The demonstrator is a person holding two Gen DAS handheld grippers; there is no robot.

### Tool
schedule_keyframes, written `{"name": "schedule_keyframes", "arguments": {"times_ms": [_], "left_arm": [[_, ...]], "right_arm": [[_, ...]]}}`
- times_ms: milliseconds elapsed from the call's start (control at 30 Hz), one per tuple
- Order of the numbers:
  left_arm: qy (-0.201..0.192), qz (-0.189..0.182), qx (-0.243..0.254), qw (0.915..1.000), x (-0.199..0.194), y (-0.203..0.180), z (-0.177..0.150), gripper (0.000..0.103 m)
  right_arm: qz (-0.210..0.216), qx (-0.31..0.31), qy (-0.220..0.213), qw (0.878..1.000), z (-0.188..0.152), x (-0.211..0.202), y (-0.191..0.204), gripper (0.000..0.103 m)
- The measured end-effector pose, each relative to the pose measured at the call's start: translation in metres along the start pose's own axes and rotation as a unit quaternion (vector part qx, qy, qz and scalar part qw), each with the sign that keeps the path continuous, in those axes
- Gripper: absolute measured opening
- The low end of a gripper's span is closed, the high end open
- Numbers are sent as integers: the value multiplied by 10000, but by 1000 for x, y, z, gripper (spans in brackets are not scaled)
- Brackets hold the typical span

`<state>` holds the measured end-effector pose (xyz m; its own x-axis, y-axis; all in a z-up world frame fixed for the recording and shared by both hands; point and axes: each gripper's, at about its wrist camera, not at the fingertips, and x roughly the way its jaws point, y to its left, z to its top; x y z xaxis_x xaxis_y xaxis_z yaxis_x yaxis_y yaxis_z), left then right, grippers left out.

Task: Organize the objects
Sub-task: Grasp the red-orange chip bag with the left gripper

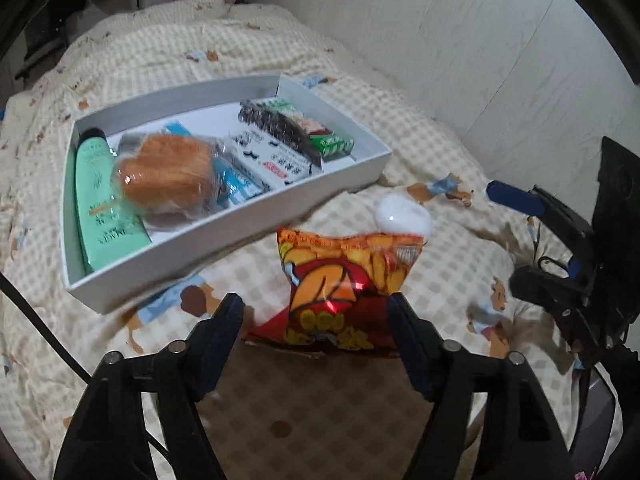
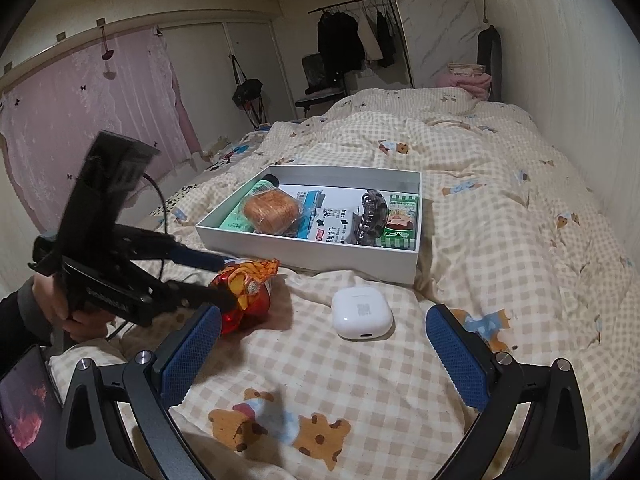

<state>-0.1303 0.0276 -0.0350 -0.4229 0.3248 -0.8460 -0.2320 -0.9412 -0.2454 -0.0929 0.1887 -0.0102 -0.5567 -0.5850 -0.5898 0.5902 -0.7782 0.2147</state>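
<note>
A red and yellow snack bag (image 1: pixel 340 284) stands on the checked bed cover, its lower end between the fingers of my left gripper (image 1: pixel 316 312). The jaws are wide apart and whether they touch the bag is unclear. In the right wrist view the left gripper (image 2: pixel 222 280) has the bag (image 2: pixel 248 292) between its fingertips. A white earbuds case (image 2: pixel 362 312) lies on the cover beyond my right gripper (image 2: pixel 324 344), which is open and empty. The case also shows in the left wrist view (image 1: pixel 402 214). The white box (image 2: pixel 312 254) holds several items.
In the box lie a green tube (image 1: pixel 102 204), a wrapped round bun (image 1: pixel 168 178), blue and white packets (image 1: pixel 264 164), a dark hair clip (image 1: pixel 276 128) and a green pack (image 1: pixel 334 144). The wall (image 2: pixel 568 80) runs along the bed's right side. A phone screen (image 2: pixel 28 412) shows at lower left.
</note>
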Motion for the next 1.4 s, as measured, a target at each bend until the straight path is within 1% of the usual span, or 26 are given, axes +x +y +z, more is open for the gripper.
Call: {"name": "schedule_keyframes", "arguments": {"times_ms": [33,67,133,267,333,433,467,500,600,667,733,800,900,1000,1067,1133,1167,1300,1400], "left_arm": [[12,-134,-38,9999,-1,1,0,35],[-22,-211,-100,9997,-4,1,0,34],[-158,-239,-231,9993,-13,3,-2,31],[-288,-146,-395,9987,-23,5,-6,30],[-419,-33,-511,9978,-30,7,-8,30],[-748,308,-623,9948,-44,8,-10,30],[-835,495,-628,9933,-48,8,-11,30],[-935,758,-628,9907,-53,8,-13,30],[-1134,1062,-584,9861,-58,7,-19,30],[-1076,1157,-575,9858,-54,8,-22,30],[-890,1137,-635,9875,-46,11,-24,30],[-575,1054,-735,9900,-37,16,-25,30],[-145,1005,-876,9910,-25,21,-25,30],[-69,1066,-813,9910,-24,19,-22,31],[18,1125,-761,9907,-23,15,-20,35],[115,1193,-754,9899,-21,14,-17,50],[151,1202,-776,9896,-19,14,-16,52],[217,1041,-987,9894,-16,19,-12,53],[259,1013,-1110,9883,-14,24,-9,53]], "right_arm": [[8,0,-1,10000,0,-1,0,103],[4,0,2,10000,0,0,0,103],[12,2,7,10000,0,0,0,103],[27,31,45,10000,0,2,-1,103],[32,37,47,10000,0,2,-1,103],[27,39,46,10000,0,1,-1,103],[30,40,46,10000,0,1,-1,103],[34,43,52,10000,0,1,-1,103],[39,60,62,10000,-1,2,-2,103],[45,79,67,9999,-1,2,-3,103],[43,92,81,9999,-1,2,-3,103],[42,95,88,9999,0,2,-3,103],[42,103,105,9999,0,3,-4,103],[38,121,120,9998,0,4,-4,103],[46,142,128,9998,0,4,-5,103],[51,156,131,9998,0,5,-5,103],[44,161,130,9998,0,5,-5,103],[21,167,118,9998,0,4,-5,103],[21,170,130,9998,0,4,-5,103]]}}
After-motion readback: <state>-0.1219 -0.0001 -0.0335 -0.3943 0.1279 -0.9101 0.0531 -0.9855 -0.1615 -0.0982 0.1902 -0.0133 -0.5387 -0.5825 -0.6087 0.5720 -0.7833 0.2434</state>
